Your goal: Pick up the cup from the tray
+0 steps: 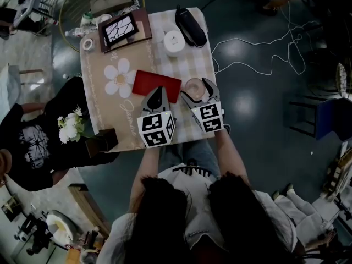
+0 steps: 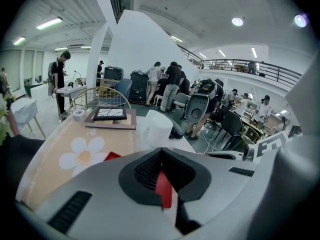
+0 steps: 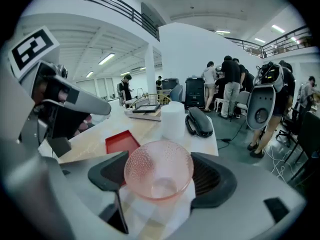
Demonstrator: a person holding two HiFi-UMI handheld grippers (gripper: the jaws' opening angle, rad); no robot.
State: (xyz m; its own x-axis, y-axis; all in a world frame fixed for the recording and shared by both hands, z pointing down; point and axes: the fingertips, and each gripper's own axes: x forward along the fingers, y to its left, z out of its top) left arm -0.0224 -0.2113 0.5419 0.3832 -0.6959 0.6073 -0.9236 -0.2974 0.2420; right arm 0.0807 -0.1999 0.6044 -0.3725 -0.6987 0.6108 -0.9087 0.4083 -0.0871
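A pink see-through cup (image 1: 194, 86) stands upright between the jaws of my right gripper (image 1: 196, 91), just right of the red tray (image 1: 157, 83) and off it. In the right gripper view the cup (image 3: 159, 169) fills the gap, and both dark pads of the right gripper (image 3: 160, 178) press against its sides. My left gripper (image 1: 160, 91) is shut, with its tips over the tray's near edge. In the left gripper view the tips of the left gripper (image 2: 161, 151) meet, and a strip of the red tray (image 2: 111, 155) shows through the opening behind them.
A white cylinder (image 1: 175, 42) and a black case (image 1: 190, 26) sit at the far right of the table. A framed picture (image 1: 122, 29) and a tape roll (image 1: 87, 44) lie at the far left. White flowers (image 1: 70, 126) and a dark box (image 1: 102, 142) are near the left front edge.
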